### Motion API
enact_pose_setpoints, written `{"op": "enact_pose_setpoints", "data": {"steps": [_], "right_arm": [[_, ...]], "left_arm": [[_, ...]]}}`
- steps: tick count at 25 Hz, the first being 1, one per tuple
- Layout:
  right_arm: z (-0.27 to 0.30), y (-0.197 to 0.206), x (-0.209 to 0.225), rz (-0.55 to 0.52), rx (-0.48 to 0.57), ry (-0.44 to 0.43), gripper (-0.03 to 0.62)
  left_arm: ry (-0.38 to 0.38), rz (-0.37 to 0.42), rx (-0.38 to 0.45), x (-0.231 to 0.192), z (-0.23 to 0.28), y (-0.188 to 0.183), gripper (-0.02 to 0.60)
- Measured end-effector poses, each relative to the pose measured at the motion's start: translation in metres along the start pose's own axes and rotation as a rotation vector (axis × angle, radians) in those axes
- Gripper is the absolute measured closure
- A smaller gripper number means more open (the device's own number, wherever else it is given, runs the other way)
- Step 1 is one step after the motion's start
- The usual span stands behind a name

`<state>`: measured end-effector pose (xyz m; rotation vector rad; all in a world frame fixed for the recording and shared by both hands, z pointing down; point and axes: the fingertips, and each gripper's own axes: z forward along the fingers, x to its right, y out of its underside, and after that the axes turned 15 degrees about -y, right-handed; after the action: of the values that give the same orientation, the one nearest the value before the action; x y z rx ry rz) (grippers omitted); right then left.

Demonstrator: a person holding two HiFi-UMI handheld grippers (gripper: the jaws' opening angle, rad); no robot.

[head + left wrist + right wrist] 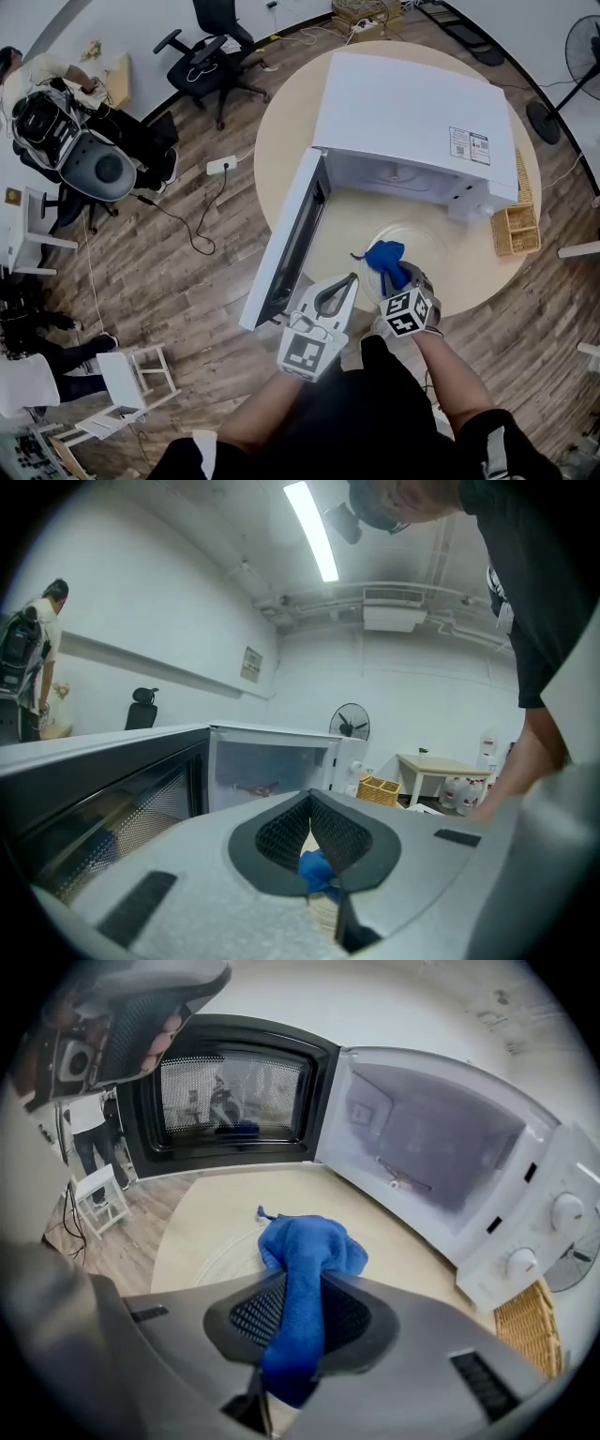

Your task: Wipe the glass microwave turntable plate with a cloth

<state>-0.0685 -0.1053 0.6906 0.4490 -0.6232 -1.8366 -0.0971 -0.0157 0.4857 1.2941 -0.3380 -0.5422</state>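
The clear glass turntable plate (419, 242) lies flat on the round wooden table (281, 122), in front of the open white microwave (412, 112). My right gripper (401, 277) is shut on a blue cloth (385, 254), which rests bunched on the plate's near-left part. In the right gripper view the cloth (309, 1246) runs back between the jaws of the right gripper (298, 1283), and the plate (220, 1255) shows faintly beneath. My left gripper (351, 279) hovers just left of the cloth, shut and holding nothing. The left gripper view shows this gripper (310, 803) with its tips touching.
The microwave door (286, 248) hangs open to the left, beside my left gripper. A wicker basket (516, 230) sits at the table's right edge. Office chairs (211, 52), a white stool (127, 380) and cables lie on the wooden floor to the left.
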Motion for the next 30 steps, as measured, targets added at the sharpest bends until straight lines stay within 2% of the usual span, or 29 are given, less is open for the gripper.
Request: {"op": "enact_pose_setpoints", "data": {"steps": [5,12,16,19,21,26,30], "right_arm": [[-0.009,0.014,0.013,0.008,-0.009,0.032,0.510],[-0.026,0.034,0.036,0.046,-0.029,0.083,0.510],[-0.034,0.049,0.049,0.081,-0.039,0.111,0.510],[-0.042,0.058,0.059,0.112,-0.045,0.134,0.510],[-0.048,0.064,0.067,0.135,-0.050,0.154,0.510],[-0.060,0.084,0.088,0.190,-0.060,0.200,0.510],[-0.067,0.094,0.100,0.206,-0.076,0.232,0.510]], "left_arm": [[0.036,0.001,-0.003,0.018,0.003,-0.002,0.575],[0.102,0.056,-0.002,0.041,0.007,-0.001,0.575],[0.122,0.034,-0.013,0.052,0.010,0.000,0.575],[0.142,0.060,-0.014,0.057,0.010,0.002,0.575],[0.149,0.067,-0.013,0.059,0.011,0.001,0.575],[0.135,0.012,-0.024,0.058,0.012,0.001,0.575],[0.144,0.037,-0.030,0.056,0.014,0.007,0.575]]}}
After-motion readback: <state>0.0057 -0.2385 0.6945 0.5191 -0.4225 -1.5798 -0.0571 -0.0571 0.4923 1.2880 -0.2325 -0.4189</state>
